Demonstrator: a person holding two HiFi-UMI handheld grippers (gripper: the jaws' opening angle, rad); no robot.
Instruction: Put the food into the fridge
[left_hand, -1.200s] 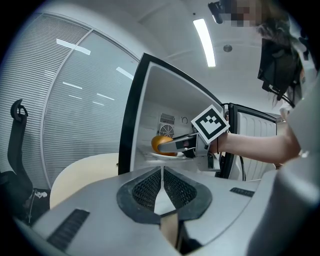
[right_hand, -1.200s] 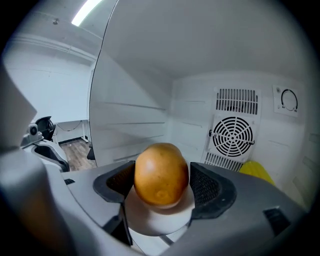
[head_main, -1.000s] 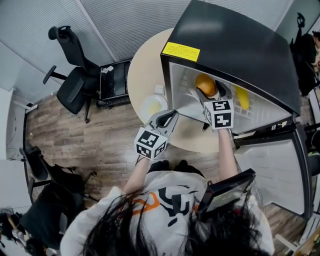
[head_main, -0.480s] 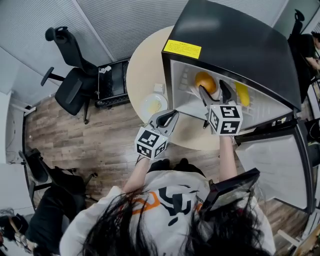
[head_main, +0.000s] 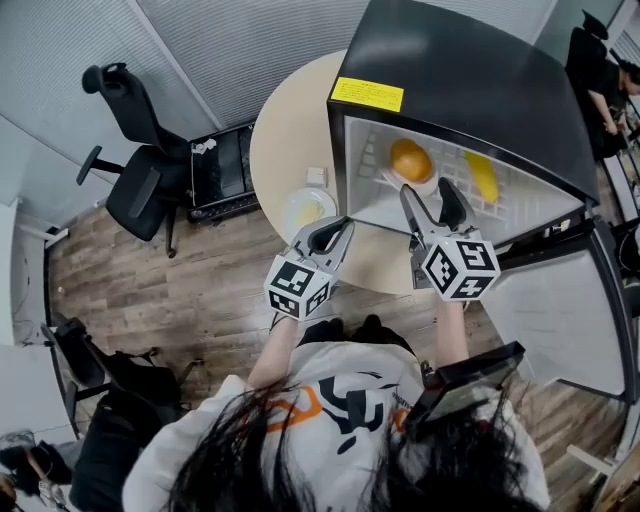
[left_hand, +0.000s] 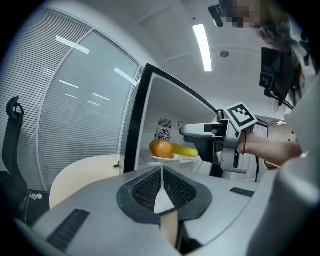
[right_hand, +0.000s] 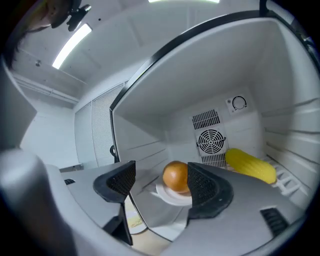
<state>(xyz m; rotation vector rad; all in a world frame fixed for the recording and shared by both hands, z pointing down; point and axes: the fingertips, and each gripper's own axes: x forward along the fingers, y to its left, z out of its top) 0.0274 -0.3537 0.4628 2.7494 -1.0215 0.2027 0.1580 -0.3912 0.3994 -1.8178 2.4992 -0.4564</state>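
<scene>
my right gripper (head_main: 427, 192) sits at the mouth of the open fridge (head_main: 470, 85), jaws spread wide with nothing in them. the orange (right_hand: 175, 175) is on a small white plate (right_hand: 172, 195) on the fridge shelf, just past the jaw tips and not touching them. a yellow corn cob (right_hand: 250, 165) lies further right on the same shelf. my left gripper (left_hand: 161, 173) hangs over the edge of the round table (head_main: 290, 150), jaws pressed together and empty.
</scene>
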